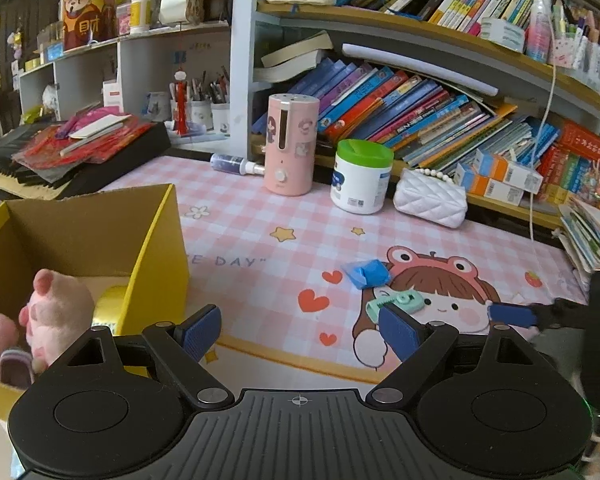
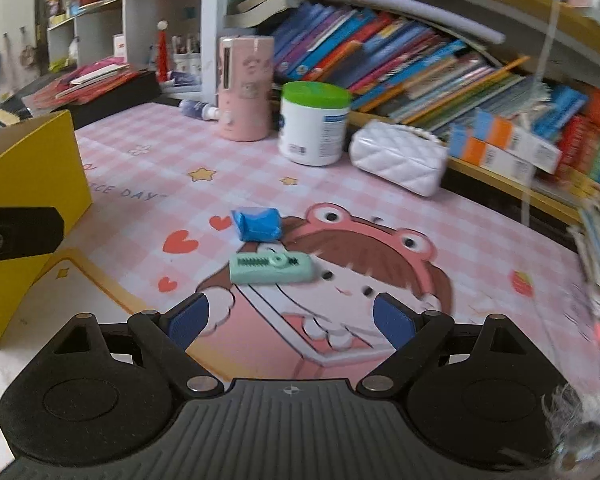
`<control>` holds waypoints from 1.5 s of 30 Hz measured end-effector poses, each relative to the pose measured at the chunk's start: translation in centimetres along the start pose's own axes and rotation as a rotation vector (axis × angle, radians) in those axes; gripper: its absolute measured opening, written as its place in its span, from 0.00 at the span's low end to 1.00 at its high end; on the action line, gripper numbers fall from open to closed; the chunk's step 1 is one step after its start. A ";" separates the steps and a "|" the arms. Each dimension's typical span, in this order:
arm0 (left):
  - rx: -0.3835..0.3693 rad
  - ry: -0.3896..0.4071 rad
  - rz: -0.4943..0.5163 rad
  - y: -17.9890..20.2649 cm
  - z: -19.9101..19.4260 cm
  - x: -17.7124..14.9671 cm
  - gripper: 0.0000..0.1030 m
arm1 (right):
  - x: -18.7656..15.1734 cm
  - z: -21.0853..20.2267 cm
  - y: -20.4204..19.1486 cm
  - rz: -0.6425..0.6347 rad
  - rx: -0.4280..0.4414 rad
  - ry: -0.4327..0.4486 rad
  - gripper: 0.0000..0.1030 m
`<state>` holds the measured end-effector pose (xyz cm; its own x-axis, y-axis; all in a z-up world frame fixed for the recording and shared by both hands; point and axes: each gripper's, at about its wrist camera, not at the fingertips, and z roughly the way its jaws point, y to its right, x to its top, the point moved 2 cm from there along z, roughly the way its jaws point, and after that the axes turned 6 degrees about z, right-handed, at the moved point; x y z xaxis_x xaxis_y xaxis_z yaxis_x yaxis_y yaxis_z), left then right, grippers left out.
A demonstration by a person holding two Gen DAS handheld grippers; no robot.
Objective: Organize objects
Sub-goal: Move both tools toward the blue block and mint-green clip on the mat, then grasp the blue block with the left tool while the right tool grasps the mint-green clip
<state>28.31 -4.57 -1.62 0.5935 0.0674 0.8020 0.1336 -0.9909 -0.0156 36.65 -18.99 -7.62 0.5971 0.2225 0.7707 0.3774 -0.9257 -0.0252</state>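
Left wrist view: left gripper (image 1: 300,330) spread wide, nothing between its blue pads. Yellow box (image 1: 156,240) just left of it, open top; pink plush (image 1: 56,312) and gold tape roll (image 1: 110,306) inside. Mint green gadget (image 1: 396,304) on the pink mat (image 1: 260,240), just beyond the right pad; blue packet (image 1: 366,274) farther back.

Right wrist view: right gripper (image 2: 290,320) wide open, holding nothing. Mint green gadget (image 2: 271,267) lies flat ahead, centred between the fingers, apart from them. Blue packet (image 2: 258,224) just beyond it. Bare mat left toward the box wall (image 2: 32,160); green-lidded tub (image 2: 314,122) and white quilted purse (image 2: 398,160) at the far edge.
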 end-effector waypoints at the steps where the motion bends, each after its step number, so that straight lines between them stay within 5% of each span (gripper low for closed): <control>1: 0.004 -0.003 -0.001 0.0 0.2 0.1 0.85 | 0.2 0.8 0.0 0.001 0.009 -0.003 0.87; 10: 0.041 -0.032 -0.013 0.3 2.5 0.9 0.85 | 1.1 6.8 0.4 0.004 0.076 -0.049 0.86; 19: 0.051 -0.045 -0.016 0.4 3.6 1.3 0.85 | 1.0 7.8 0.3 -0.011 0.119 -0.046 0.64; 35: -0.023 -0.051 -0.012 3.8 9.5 2.1 0.84 | -0.4 0.2 6.5 0.147 -0.016 -0.015 0.64; 45: -0.024 -0.069 -0.016 6.6 15.2 2.8 0.76 | -1.3 -1.2 7.4 0.162 -0.009 -0.027 0.64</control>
<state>42.91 -9.20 -8.51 0.6445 0.0905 0.7592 0.1253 -0.9920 0.0119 37.80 -26.49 -8.06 0.6685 0.0783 0.7396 0.2683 -0.9529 -0.1417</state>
